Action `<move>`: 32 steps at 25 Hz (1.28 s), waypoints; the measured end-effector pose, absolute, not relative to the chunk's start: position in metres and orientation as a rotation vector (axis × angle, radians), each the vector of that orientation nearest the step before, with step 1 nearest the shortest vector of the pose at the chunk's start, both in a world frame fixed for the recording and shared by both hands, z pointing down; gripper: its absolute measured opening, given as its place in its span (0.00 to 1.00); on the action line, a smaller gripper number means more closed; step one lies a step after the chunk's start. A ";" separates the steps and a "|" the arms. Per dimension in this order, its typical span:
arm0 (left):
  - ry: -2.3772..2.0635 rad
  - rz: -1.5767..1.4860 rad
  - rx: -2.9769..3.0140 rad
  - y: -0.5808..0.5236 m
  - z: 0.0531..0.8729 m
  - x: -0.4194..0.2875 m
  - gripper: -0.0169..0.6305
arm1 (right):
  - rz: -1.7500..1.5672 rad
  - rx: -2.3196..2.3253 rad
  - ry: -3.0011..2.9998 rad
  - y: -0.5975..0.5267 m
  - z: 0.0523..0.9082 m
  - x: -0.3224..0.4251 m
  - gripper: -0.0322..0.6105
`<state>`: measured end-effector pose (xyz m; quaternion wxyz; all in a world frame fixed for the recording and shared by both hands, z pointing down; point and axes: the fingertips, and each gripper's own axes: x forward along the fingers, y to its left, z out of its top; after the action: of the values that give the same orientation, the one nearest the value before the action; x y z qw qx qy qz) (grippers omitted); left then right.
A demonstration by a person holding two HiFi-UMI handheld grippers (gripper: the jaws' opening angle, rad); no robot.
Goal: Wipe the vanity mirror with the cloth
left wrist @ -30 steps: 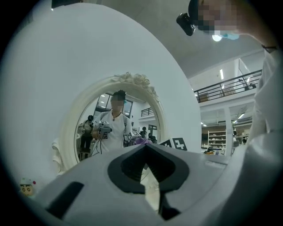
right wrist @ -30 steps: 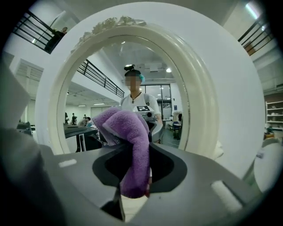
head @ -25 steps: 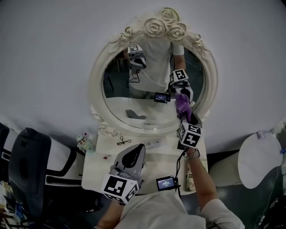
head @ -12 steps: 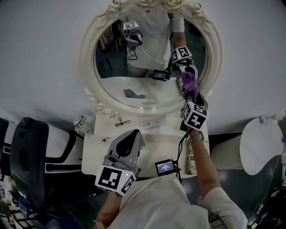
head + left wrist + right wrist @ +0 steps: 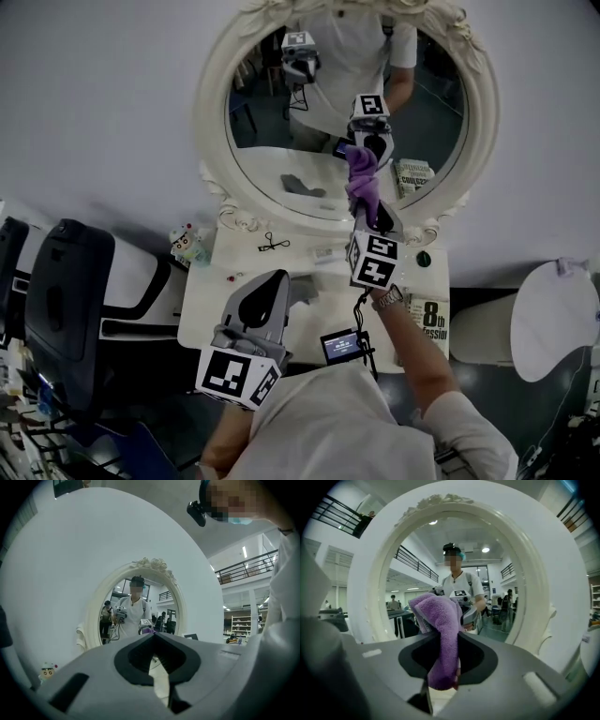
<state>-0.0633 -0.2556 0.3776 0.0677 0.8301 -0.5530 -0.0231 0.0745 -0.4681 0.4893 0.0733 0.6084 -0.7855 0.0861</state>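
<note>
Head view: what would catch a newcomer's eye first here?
The oval vanity mirror in its white carved frame fills the top centre, above a white table. A bright purple cloth stands out at the lower middle of the glass, clamped in the right hand-held gripper. The left hand-held gripper sits lower left over the table, jaws together and empty.

A plain pale grey wall (image 5: 103,103) fills the whole backdrop, evenly lit. Below it, a white vanity table (image 5: 199,314) stands against that wall, with a black padded office chair (image 5: 61,300) just beside it on the left. Dark floor (image 5: 525,412) shows to the right. Over in the left gripper view, there's a railed upper balcony (image 5: 243,569) under bright ceiling strip lights (image 5: 244,551).
</note>
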 end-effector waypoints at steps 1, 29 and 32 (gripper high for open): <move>-1.689 -0.067 2.488 -0.253 0.378 -0.069 0.04 | 0.250 1.766 -2.385 -0.466 0.496 0.053 0.22; -1.958 -0.067 2.262 -0.213 0.386 -0.156 0.04 | 0.314 1.620 -2.414 -0.487 0.542 -0.053 0.22; -1.884 -0.071 2.319 -0.223 0.386 -0.139 0.04 | 0.317 1.690 -2.363 -0.489 0.543 -0.018 0.22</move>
<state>-0.1391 -0.2230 0.3860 0.0764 0.7736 -0.6286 -0.0238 -0.0178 -0.4885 0.5431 0.1093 0.5749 -0.8037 0.1079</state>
